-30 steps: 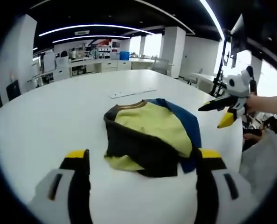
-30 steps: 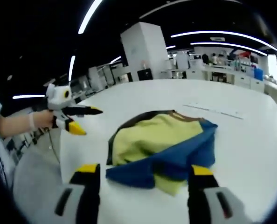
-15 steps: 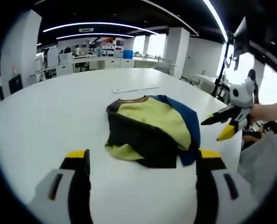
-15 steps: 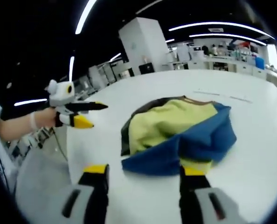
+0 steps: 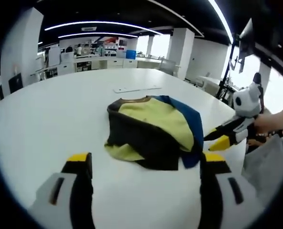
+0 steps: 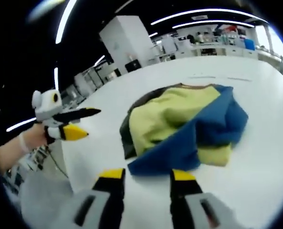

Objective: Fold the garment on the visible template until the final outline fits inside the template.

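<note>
A crumpled garment (image 5: 151, 131) in yellow, dark brown and blue lies bunched on the round white table (image 5: 51, 114). My left gripper (image 5: 146, 160) is open, its yellow-tipped jaws straddling the near dark side without touching it. At the right of the left gripper view, my right gripper (image 5: 222, 138) hovers at the table edge beside the blue sleeve. In the right gripper view, the garment (image 6: 179, 119) shows its blue fold nearest. My right gripper (image 6: 147, 175) stands open just short of that blue edge, with nothing between its jaws. The left gripper (image 6: 77, 123) hangs off to the left in a hand.
A thin pale strip (image 5: 136, 88) lies on the table beyond the garment's collar. The table edge (image 6: 72, 167) runs close by on the left of the right gripper view. Desks, pillars and shelving stand far behind.
My right gripper has come closer to the blue edge and its jaws have narrowed. The left gripper view has barely shifted. The garment lies as before.
</note>
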